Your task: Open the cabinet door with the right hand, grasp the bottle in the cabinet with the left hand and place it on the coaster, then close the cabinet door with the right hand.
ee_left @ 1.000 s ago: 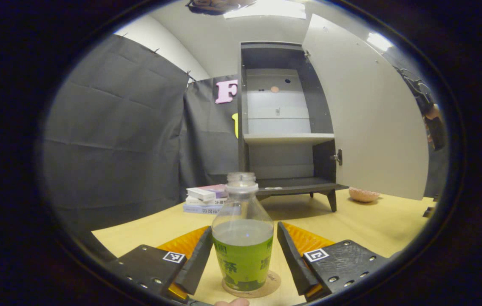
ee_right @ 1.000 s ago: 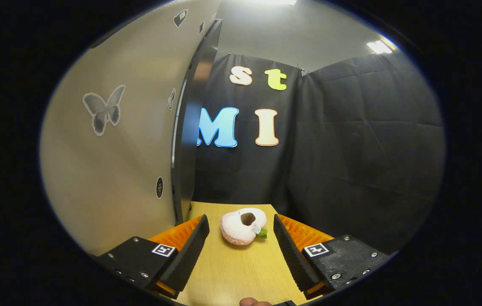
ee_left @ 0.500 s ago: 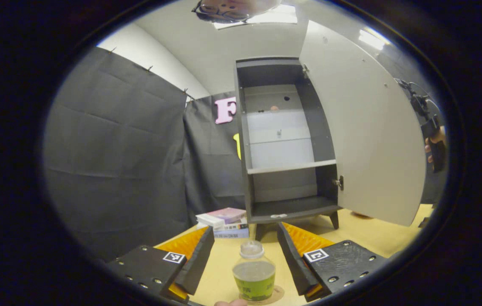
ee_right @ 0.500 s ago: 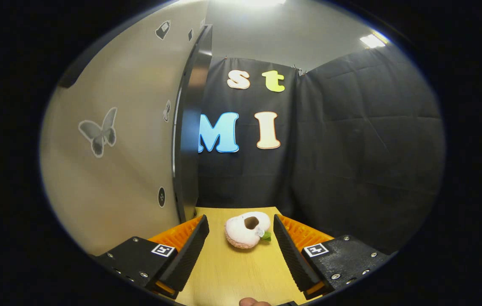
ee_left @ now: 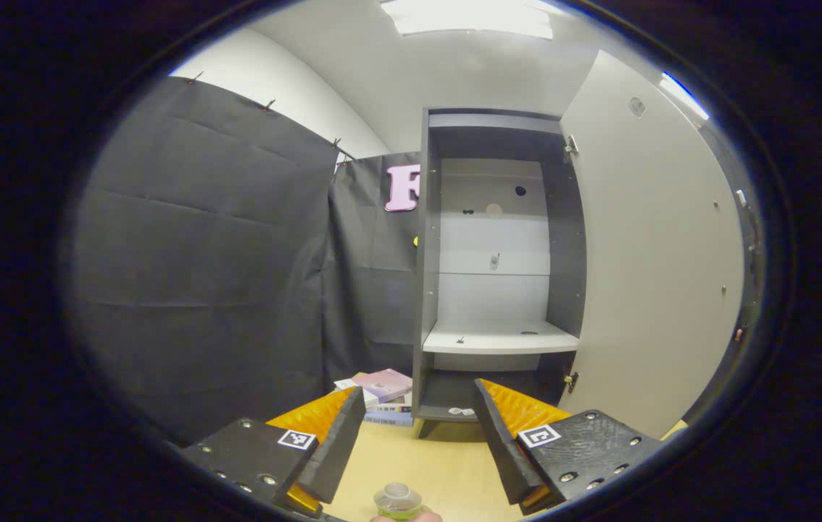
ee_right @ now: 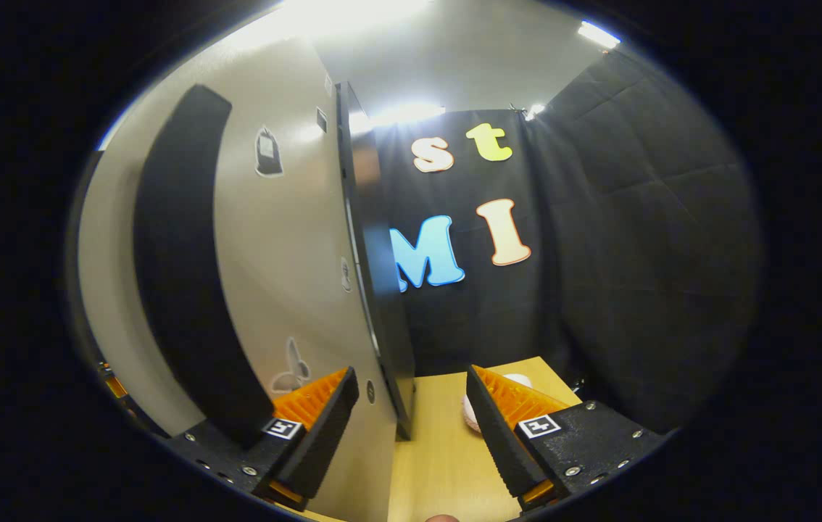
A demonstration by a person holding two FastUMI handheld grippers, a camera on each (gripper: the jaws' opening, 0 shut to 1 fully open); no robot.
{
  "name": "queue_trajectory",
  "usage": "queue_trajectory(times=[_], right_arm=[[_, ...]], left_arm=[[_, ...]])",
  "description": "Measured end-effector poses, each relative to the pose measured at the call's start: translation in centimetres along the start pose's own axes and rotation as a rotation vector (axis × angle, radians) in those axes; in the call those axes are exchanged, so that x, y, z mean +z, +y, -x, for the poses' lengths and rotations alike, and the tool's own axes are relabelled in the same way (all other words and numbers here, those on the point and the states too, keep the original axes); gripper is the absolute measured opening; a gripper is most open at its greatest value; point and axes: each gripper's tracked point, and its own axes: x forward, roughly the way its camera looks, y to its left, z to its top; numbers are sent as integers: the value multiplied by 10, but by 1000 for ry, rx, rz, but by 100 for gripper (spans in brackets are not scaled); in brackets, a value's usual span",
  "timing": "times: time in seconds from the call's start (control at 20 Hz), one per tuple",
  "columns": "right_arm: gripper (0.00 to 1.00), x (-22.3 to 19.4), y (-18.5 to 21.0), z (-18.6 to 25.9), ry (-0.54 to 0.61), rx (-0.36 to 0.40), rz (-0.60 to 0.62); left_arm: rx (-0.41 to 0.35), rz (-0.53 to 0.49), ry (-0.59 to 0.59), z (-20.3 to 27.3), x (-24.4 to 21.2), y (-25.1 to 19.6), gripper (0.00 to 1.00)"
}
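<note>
The bottle (ee_left: 396,500) stands on the wooden table, and just its clear cap and neck show at the bottom edge of the left gripper view. My left gripper (ee_left: 418,431) is open and sits above and behind the bottle, apart from it. Ahead stands the dark cabinet (ee_left: 427,290) with its pale door (ee_left: 657,275) swung wide to the right and a bare shelf (ee_left: 501,339). In the right gripper view the door's outer face (ee_right: 288,275) is close on the left, with a long black handle strip (ee_right: 179,275). My right gripper (ee_right: 407,428) is open, and the door's lower edge lies between its fingers.
A stack of books (ee_left: 382,395) lies on the table left of the cabinet's foot. A pink plush toy (ee_right: 470,415) peeks from behind my right gripper's finger on the table (ee_right: 440,449). Black cloth walls close in behind and on both sides.
My left gripper has risen and drawn back from the bottle, which slid from between the fingers to the bottom edge. My right gripper has swung toward the door's outer face, bringing the handle into view.
</note>
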Motion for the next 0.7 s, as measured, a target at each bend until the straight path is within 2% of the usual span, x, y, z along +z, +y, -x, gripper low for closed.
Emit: queue_trajectory(times=[0.15,0.2,0.3,0.35,0.45,0.55,0.6,0.65,0.7], right_arm=[[90,-1,10,7,19,63,-77],[93,-2,1,10,16,52,-62],[91,2,-28,12,5,-29,-23],[91,8,-37,13,-4,-54,-48],[92,25,-37,16,-30,-60,-120],[94,37,-22,26,-45,-34,-113],[93,43,-21,36,-60,-57,-74],[85,46,-16,38,-78,-55,-49],[90,47,-11,35,-84,-51,-37]], left_arm=[[11,-57,-22,6,25,-9,92],[15,-59,-16,9,27,-11,92],[20,-37,2,13,26,-14,92],[13,-17,8,13,28,-16,92],[-2,9,3,10,33,-16,92],[-22,10,10,3,32,-13,92],[-29,5,5,0,35,-9,79],[-39,7,-5,-3,38,-9,85],[-47,9,-11,-7,40,-8,85]])
